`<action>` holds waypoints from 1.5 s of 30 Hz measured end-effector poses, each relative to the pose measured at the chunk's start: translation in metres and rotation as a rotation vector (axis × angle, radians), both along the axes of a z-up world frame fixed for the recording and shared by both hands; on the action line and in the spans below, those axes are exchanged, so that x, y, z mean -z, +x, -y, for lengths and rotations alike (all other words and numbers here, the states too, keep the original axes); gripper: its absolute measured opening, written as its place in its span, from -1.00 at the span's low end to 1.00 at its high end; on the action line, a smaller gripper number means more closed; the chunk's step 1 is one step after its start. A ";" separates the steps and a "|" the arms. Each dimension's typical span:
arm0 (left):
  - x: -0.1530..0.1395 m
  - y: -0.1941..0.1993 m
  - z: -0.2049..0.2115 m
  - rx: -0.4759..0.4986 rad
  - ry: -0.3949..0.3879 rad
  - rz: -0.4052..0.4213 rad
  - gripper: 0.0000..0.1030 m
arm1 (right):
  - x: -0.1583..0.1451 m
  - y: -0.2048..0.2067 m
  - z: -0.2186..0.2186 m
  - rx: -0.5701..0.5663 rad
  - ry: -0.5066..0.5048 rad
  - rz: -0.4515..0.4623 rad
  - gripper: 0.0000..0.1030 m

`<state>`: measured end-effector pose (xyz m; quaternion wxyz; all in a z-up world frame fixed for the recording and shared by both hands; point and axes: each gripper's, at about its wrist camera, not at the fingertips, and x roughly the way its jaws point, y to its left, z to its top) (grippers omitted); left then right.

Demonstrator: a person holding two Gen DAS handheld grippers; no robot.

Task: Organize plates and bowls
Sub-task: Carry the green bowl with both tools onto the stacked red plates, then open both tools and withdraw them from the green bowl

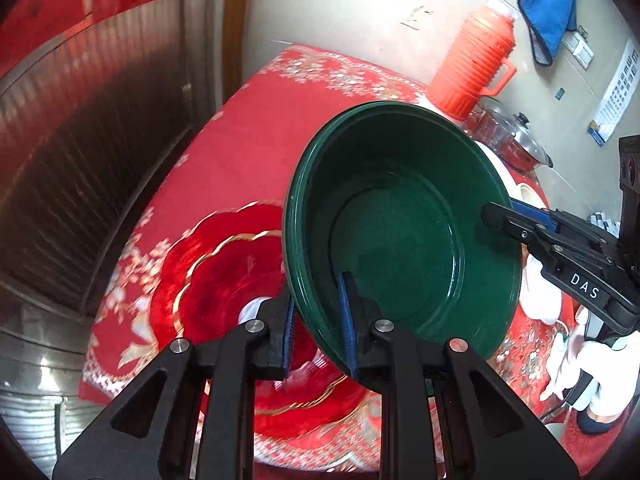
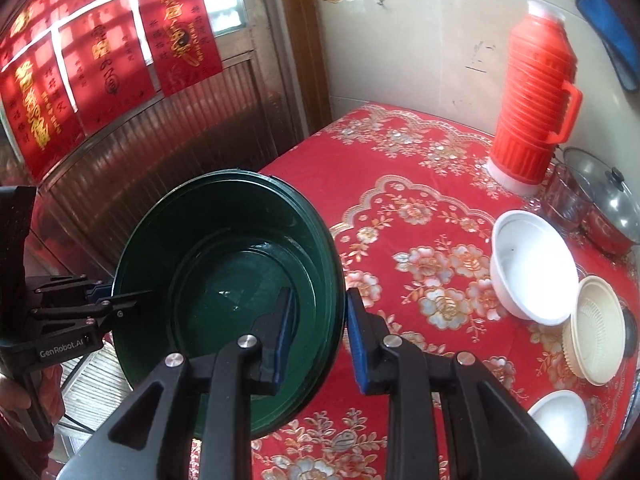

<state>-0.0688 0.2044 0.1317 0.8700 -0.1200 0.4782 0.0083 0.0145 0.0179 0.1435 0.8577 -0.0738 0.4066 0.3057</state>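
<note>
A dark green bowl [image 1: 400, 232] is held tilted in the air above the table; it also shows in the right wrist view [image 2: 224, 280]. My left gripper [image 1: 318, 320] is shut on its near rim, one finger inside and one outside. My right gripper [image 2: 318, 336] straddles the opposite rim with a gap at the outer finger; it shows in the left wrist view [image 1: 500, 212]. A red scalloped plate with gold trim [image 1: 224, 280] lies on the table under the bowl. A large white bowl [image 2: 532, 268], a cream ribbed bowl [image 2: 596, 332] and a small white bowl [image 2: 560, 420] sit at the right.
The table has a red floral cloth [image 2: 420, 208]. An orange thermos [image 2: 532, 92] stands at the back by the wall, with a lidded steel pot [image 2: 608, 208] to its right. A ribbed metal door [image 1: 92, 140] is left of the table.
</note>
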 end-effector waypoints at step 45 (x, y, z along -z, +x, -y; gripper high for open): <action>0.006 -0.069 -0.050 -0.259 0.275 0.218 0.14 | 0.038 -0.024 -0.044 -0.049 -0.011 -0.036 0.04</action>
